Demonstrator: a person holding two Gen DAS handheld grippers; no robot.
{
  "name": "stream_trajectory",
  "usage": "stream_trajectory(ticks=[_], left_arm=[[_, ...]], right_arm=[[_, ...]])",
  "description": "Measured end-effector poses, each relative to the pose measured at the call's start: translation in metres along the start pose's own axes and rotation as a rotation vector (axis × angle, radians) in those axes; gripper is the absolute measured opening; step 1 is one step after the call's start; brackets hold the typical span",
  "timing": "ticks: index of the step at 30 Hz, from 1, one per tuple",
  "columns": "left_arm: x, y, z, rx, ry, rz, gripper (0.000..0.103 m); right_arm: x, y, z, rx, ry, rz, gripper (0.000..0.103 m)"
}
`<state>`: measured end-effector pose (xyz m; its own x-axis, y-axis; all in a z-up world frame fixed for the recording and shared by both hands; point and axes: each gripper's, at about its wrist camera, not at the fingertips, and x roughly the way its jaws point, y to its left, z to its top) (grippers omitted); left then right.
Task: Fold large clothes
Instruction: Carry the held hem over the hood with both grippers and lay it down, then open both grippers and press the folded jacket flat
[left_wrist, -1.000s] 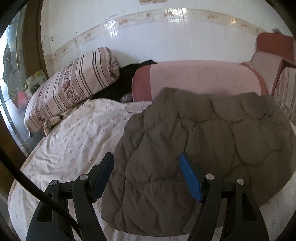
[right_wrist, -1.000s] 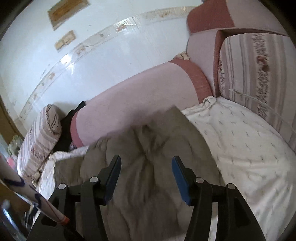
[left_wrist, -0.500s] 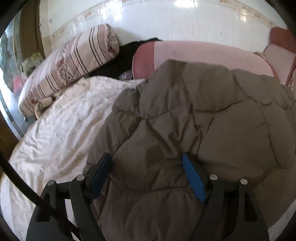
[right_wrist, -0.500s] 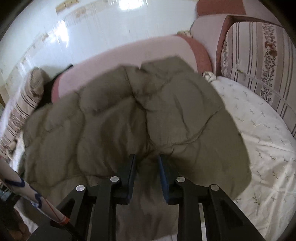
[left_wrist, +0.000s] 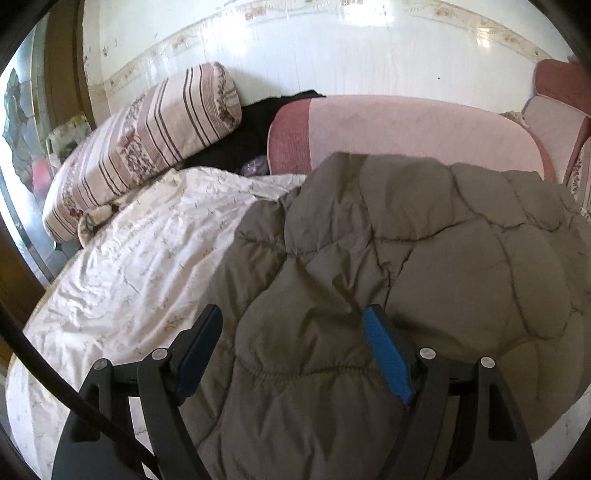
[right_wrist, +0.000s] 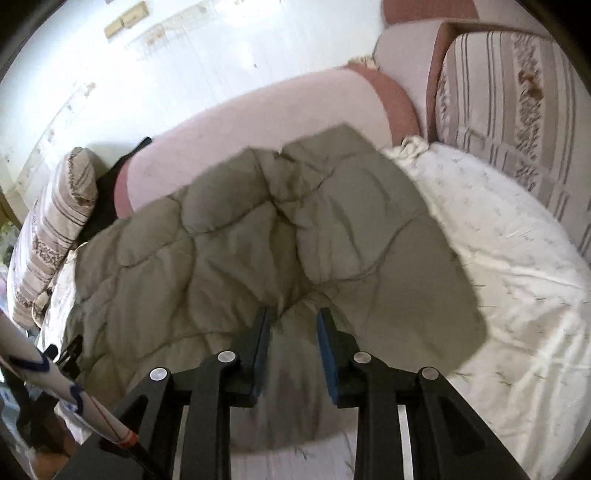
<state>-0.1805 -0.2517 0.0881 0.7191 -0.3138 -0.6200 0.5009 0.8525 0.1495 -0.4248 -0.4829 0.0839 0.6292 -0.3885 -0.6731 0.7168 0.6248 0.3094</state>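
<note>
A: Both grippers have dropped closer to the quilted jacket (left_wrist: 406, 251) since a second ago.

B: Jaws?

A: Left gripper (left_wrist: 291, 343) has widened, straddling a puffed ridge, unpinched. Right gripper (right_wrist: 293, 328) has just eased a little, jaws narrow around a fold; contact unclear.

B: Progress?

A: Jacket lies bunched on the bedsheet (left_wrist: 140, 266), stretching toward twelve o'clock. Folding is apparently unfinished.

Matt quilted puffy cloth of my olive jacket (left_wrist: 424, 258), crumpled white cotton bedsheet (left_wrist: 140, 266), glossy tiled wall (left_wrist: 332, 55), striped woven pillow (left_wrist: 147, 136).
</note>
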Motion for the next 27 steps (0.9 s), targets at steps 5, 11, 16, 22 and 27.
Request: stream_trajectory(ticks=[5, 11, 16, 22, 27], left_arm=[[-0.021, -0.002, 0.0, -0.044, -0.006, -0.017, 0.078], [-0.056, -0.034, -0.013, 0.023, -0.042, -0.056, 0.078], [-0.081, -0.071, -0.045, 0.148, -0.023, -0.162, 0.078], [-0.058, -0.078, -0.067, 0.24, 0.019, -0.114, 0.083], [-0.035, -0.066, -0.056, 0.161, 0.048, -0.136, 0.09]], right_arm=[[-0.057, -0.004, -0.015, -0.044, -0.073, -0.046, 0.034], [-0.095, -0.016, -0.037, -0.047, -0.085, -0.041, 0.038], [-0.071, -0.005, -0.051, -0.108, 0.016, -0.042, 0.038], [-0.036, 0.013, -0.056, -0.115, 0.086, -0.003, 0.038], [0.0, 0.025, -0.061, -0.139, 0.121, -0.035, 0.038]])
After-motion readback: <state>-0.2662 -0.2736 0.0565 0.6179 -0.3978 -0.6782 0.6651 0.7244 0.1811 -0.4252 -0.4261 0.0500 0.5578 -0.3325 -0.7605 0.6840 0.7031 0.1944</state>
